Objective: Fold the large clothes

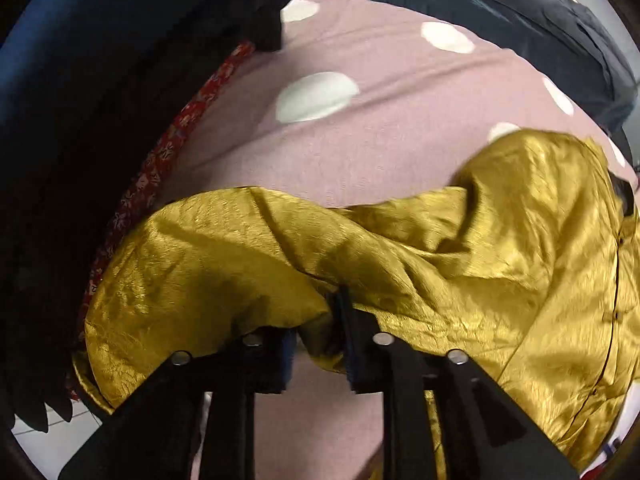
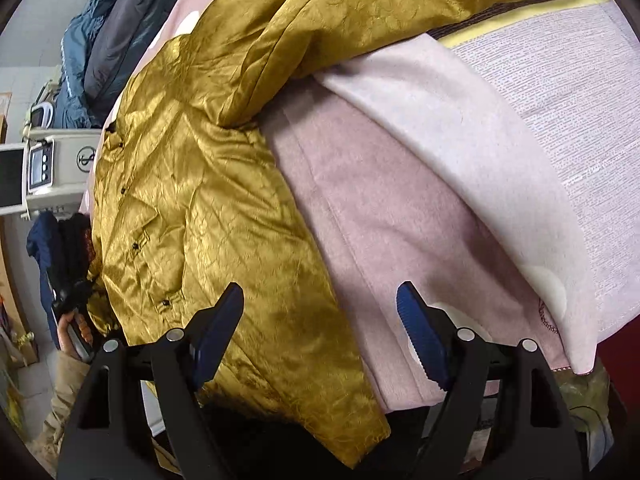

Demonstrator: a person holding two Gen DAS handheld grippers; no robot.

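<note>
A shiny gold button-front garment (image 1: 460, 264) lies crumpled on a pink blanket with white dots (image 1: 320, 60). My left gripper (image 1: 318, 324) points down at its near edge and is shut on a bunched fold of the gold cloth, which covers the fingertips. In the right wrist view the gold garment (image 2: 192, 184) runs from the top down to a loose corner at the bottom. My right gripper (image 2: 320, 300) hovers open over that lower part, its left pad above the gold cloth and its right pad above the pink blanket (image 2: 380, 208), touching neither.
A pile of dark clothes (image 1: 80, 120) and a red patterned cloth (image 1: 160, 160) lie along the left. Dark puffy jackets (image 2: 100, 40) sit at the far end. A beige machine (image 2: 52, 164) stands beyond the bed. A person's hand (image 2: 66, 332) shows at lower left.
</note>
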